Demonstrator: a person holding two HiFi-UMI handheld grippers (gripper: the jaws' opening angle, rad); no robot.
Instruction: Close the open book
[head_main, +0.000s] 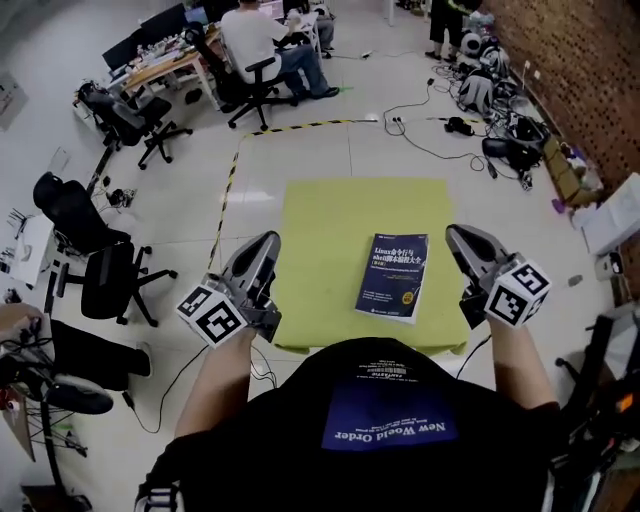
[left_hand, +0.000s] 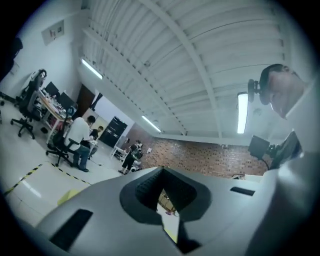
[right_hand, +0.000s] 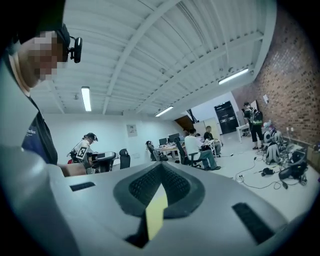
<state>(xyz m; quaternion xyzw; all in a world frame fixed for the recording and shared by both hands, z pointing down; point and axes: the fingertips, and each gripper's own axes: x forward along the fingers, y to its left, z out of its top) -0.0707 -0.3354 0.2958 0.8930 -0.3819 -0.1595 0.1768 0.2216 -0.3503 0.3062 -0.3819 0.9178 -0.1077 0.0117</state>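
Head view first: the book (head_main: 393, 277) is seen lying flat on the yellow-green table (head_main: 310, 230), right of the middle and toward the near edge, dark blue front cover up, with no pages exposed. The closing itself is therefore judged to be done. The left gripper (head_main: 262, 250) is held off the table's near left corner and the right gripper (head_main: 462, 240) off its near right side. Both are pointed away from the person, and neither is seen in contact with the book.

Over to the left gripper view: the camera is aimed out across the room, so mostly the white ceiling (left_hand: 175, 60) and a far brick wall (left_hand: 200, 157) are taken in. The book is not shown here. The jaws are seen brought together at the tips, with nothing caught between them and only a thin slit of background left below the pads.

Now the right gripper view: desks and seated people are picked up in the distance, and again no book. Here too the jaws are pressed tip to tip and nothing is held. A narrow yellow strip, judged to be the table, is glimpsed through the gap behind the pads.

With the cover down and both tools clear and empty, nothing of the task appears to be left.
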